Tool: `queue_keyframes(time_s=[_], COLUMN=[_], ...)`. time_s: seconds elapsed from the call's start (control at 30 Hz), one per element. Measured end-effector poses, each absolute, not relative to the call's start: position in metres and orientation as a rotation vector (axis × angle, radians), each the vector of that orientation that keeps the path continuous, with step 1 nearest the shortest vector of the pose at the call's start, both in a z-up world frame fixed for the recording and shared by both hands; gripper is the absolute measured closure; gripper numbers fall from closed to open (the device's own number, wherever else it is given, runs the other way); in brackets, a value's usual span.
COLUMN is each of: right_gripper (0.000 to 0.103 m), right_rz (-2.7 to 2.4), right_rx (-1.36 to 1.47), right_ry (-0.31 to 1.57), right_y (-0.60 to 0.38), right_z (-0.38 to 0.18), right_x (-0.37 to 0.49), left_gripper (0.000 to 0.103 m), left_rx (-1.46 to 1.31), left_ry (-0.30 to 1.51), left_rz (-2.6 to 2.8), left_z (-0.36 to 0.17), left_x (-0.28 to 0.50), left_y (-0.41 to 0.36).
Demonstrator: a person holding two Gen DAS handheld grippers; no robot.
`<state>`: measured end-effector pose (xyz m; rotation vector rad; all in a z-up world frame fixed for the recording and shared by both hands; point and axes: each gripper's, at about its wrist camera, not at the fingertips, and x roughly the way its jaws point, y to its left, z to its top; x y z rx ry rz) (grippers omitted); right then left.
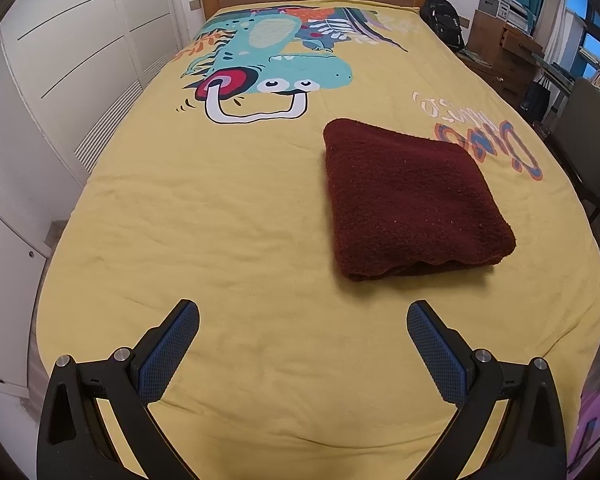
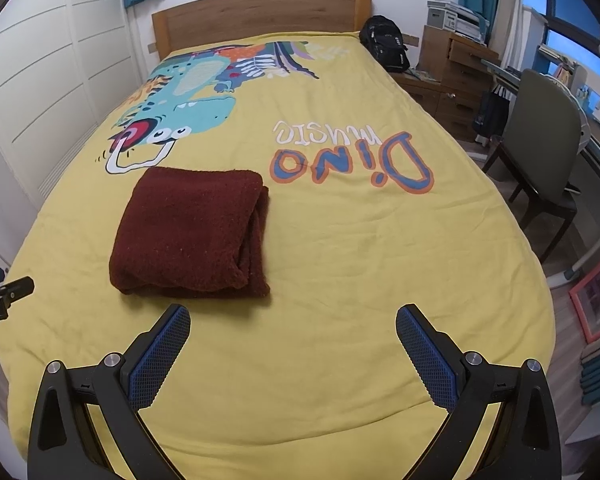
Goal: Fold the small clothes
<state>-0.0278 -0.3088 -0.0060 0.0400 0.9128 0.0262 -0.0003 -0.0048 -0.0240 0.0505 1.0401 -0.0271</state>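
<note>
Maroon garment (image 1: pixel 412 200) lay folded in a neat rectangle on yellow bedspread (image 1: pixel 220 240). Left gripper (image 1: pixel 303 316) & right gripper (image 2: pixel 293 320) both spread wide, empty, hovering near it w/o touching.

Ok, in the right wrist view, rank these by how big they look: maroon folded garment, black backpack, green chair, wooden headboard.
1. Maroon folded garment, though it lies nearest the camera.
2. Wooden headboard and green chair: too close to rank apart.
3. Black backpack, smallest, but farthest away.
</note>
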Motion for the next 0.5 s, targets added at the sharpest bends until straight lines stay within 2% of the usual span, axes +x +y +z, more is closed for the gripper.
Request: queue_keyframes(time_s=[0.5], right_gripper=[0.0], right_rz=[0.023], right_rx=[0.044], right_ry=[0.917], right_y=[-0.3108], right_z=[-0.0071], right_x=[-0.0266], left_gripper=[0.001], left_rx=[0.046], left_ry=[1.06], left_rz=[-0.025], left_z=[-0.0292], left_x=[-0.0004], left_y=[-0.0042])
